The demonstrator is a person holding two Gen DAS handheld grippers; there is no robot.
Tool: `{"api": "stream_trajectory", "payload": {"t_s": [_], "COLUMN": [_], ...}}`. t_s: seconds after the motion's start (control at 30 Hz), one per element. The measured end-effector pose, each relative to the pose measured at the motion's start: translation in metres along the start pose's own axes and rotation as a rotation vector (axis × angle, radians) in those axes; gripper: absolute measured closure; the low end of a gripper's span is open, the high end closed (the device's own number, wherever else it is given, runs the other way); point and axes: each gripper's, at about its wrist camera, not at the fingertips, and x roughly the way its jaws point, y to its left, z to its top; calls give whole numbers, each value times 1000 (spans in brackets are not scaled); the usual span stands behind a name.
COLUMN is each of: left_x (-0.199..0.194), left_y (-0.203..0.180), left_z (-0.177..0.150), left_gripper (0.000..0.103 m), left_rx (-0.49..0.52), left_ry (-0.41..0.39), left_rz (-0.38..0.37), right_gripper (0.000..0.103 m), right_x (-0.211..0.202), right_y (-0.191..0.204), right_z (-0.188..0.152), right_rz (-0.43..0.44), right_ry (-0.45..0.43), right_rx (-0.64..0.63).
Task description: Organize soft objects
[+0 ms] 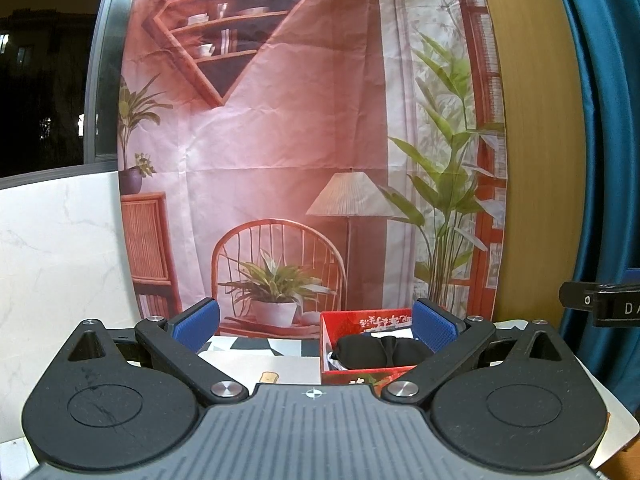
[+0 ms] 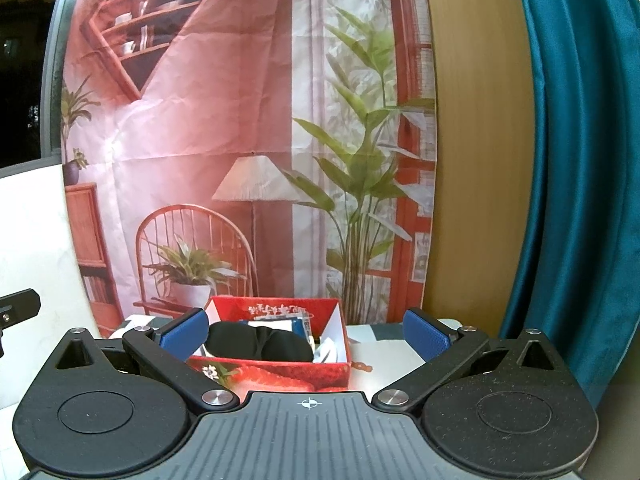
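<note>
- soft black eye mask (image 2: 260, 344) lies inside the red box (image 2: 272, 374) on the desk (image 2: 384, 356), on top of packets and papers; it looks already put away
- printed backdrop (image 2: 240, 120) hangs close behind the box; teal curtain (image 2: 580, 160) to the right; neither blocks the reach
- left tongs (image 1: 316, 326) stand wide and empty, held back from the box
- right tongs (image 2: 306, 332) likewise wide, holding nothing, facing the box

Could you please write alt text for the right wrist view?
The open right gripper faces a red box holding a black sleep mask on a table, before a printed room backdrop and teal curtain.
</note>
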Motion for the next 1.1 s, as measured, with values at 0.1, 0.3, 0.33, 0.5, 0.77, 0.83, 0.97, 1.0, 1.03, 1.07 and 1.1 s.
{"api": "stream_trajectory", "payload": {"t_s": [0.1, 0.3, 0.33, 0.5, 0.77, 0.83, 0.97, 1.0, 1.03, 1.07, 1.1], "left_x": [0, 0, 1, 1, 1, 1, 2, 2, 1, 2, 2], "left_y": [-1, -2, -2, -3, -4, -3, -3, -4, -4, -5, -5], "left_z": [-1, -2, -2, -2, -3, -4, -4, -5, -5, -5, -5], "left_gripper": [0, 0, 0, 0, 0, 0, 0, 0, 0, 0, 0], "left_rx": [-2, -6, -6, -12, -18, -21, -27, -28, -28, -27, -26], "left_ry": [2, 7, 8, 13, 19, 19, 21, 22, 23, 23, 22], "left_rz": [0, 2, 2, 5, 5, 4, 2, 3, 4, 5, 5], "right_gripper": [0, 0, 0, 0, 0, 0, 0, 0, 0, 0, 0], "right_x": [0, 2, 2, 3, 3, 3, 3, 3, 4, 4, 4], "right_y": [0, -2, -2, -2, -2, -2, -2, -1, -1, -1, -1], "right_z": [-1, -5, -5, -6, -6, -6, -6, -6, -7, -7, -9], "right_rz": [1, -5, -4, -6, -7, -7, -6, -7, -7, -7, -7], "right_ry": [2, 9, 8, 12, 14, 14, 15, 14, 14, 15, 15], "right_rx": [0, -8, -8, -8, -10, -9, -9, -10, -11, -11, -12]}}
